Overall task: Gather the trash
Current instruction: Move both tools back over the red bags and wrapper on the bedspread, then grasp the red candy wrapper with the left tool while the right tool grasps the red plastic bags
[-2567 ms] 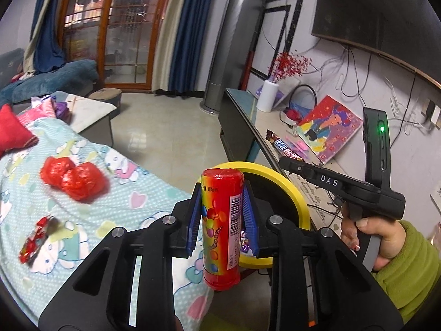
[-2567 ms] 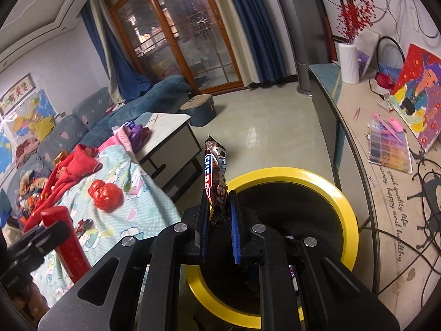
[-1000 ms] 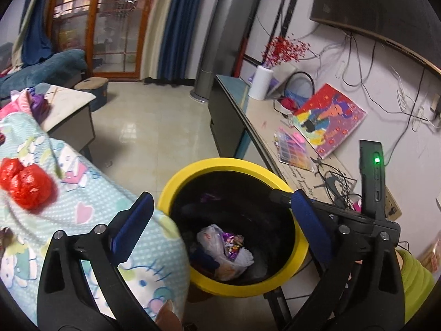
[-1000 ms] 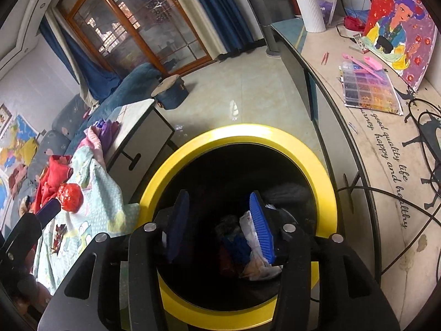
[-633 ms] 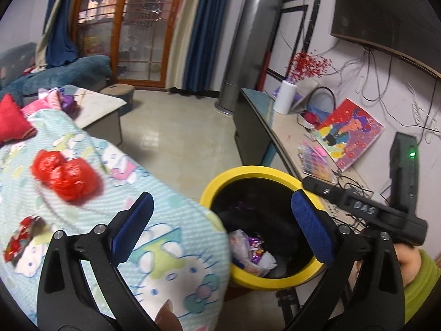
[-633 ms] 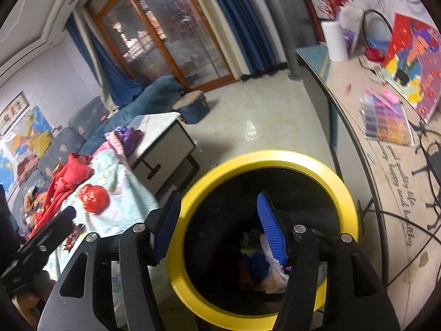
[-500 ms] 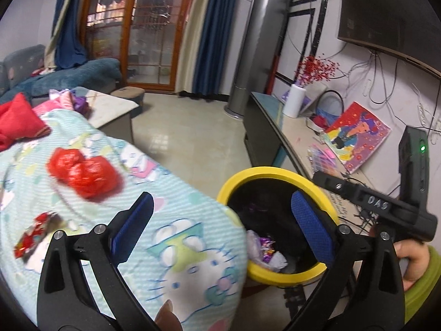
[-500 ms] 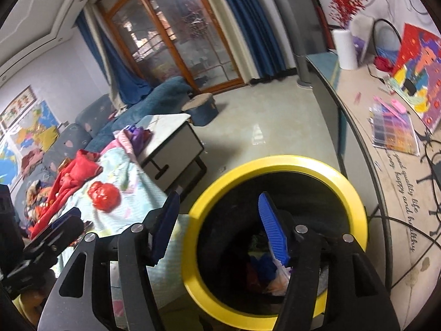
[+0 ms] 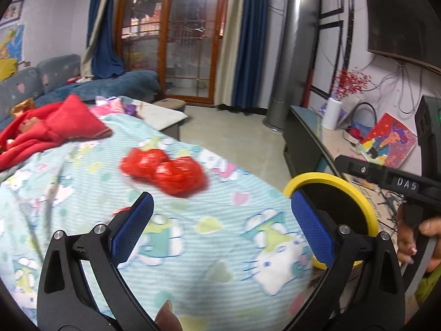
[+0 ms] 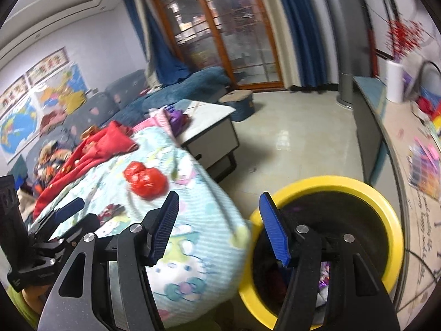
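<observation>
A yellow-rimmed black trash bin (image 10: pixel 394 237) stands on the floor beside a bed with a light blue cartoon blanket (image 9: pixel 220 237); it also shows in the left wrist view (image 9: pixel 303 180). A crumpled red plastic bag (image 9: pixel 165 169) lies on the blanket, also in the right wrist view (image 10: pixel 144 179). A small red wrapper (image 10: pixel 110 211) lies nearer. My left gripper (image 9: pixel 220 227) is open and empty above the blanket. My right gripper (image 10: pixel 219 229) is open and empty over the bin's left edge. Trash lies inside the bin.
A red garment (image 9: pixel 55 127) lies at the far end of the bed. A white low table (image 10: pixel 209 129) stands beyond it. A long TV bench (image 10: pixel 386 127) with a white vase and a painting (image 9: pixel 388 140) runs along the right wall.
Both grippers dropped their items, a candy tube and a snack wrapper, into the bin and opened. They have since swung left and up, away from the bin toward the bed.
</observation>
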{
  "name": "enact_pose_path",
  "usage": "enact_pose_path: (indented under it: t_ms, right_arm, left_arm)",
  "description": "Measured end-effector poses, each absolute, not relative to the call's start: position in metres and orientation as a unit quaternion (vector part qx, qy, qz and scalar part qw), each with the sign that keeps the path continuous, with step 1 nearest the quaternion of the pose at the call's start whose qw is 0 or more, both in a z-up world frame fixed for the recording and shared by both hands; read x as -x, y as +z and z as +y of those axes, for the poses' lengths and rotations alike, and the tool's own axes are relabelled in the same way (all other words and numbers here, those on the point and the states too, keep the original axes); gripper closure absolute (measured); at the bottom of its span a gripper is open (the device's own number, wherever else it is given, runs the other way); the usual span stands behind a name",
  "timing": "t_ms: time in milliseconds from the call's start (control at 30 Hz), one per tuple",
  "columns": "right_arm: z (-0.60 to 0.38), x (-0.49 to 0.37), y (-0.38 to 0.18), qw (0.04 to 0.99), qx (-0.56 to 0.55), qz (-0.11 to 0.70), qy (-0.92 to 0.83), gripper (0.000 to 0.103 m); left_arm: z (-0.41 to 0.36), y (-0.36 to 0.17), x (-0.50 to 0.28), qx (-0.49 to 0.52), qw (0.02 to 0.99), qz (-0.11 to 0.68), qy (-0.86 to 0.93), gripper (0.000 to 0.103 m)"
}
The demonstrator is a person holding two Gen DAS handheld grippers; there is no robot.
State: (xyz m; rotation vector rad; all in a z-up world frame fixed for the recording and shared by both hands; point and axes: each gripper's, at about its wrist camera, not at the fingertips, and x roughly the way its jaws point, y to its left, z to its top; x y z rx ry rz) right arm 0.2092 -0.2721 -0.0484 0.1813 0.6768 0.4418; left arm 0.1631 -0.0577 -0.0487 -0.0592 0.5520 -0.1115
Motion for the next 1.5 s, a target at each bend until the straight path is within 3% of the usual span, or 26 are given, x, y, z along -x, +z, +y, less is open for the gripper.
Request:
enact_pose_path:
  t_ms: [400,533,1000,1200,1267,1333,1500]
  right_arm:
    - [-0.169,-0.236,-0.046,0.894,-0.015,0.339,0.292,0.044]
    - [-0.138,-0.243,-0.051,0.887,0.012,0.344,0.308,0.039]
    - [-0.073,-0.292,-0.090,0.870,0.072,0.383,0.301,0.034]
    - [-0.057,-0.305,-0.109,0.863,0.085,0.401,0.296,0.034]
    - [-0.054,-0.307,-0.117,0.859,0.087,0.409,0.294,0.042]
    - [-0.054,-0.308,-0.122,0.859,0.088,0.413,0.289,0.055]
    - [-0.061,-0.304,-0.124,0.860,0.072,0.413,0.291,0.070]
  left_arm:
    - [0.032,-0.053,-0.153,0.071,0.953,0.295,0.022,0.011]
    - [0.053,-0.060,-0.151,0.075,0.949,0.304,0.035,0.011]
    - [0.072,-0.092,-0.168,0.097,0.930,0.353,0.022,0.012]
    - [0.073,-0.105,-0.177,0.110,0.920,0.377,0.009,0.033]
    - [0.075,-0.110,-0.180,0.118,0.914,0.389,0.006,0.044]
    - [0.076,-0.115,-0.183,0.124,0.908,0.400,0.005,0.053]
    - [0.079,-0.120,-0.184,0.135,0.903,0.409,0.002,0.072]
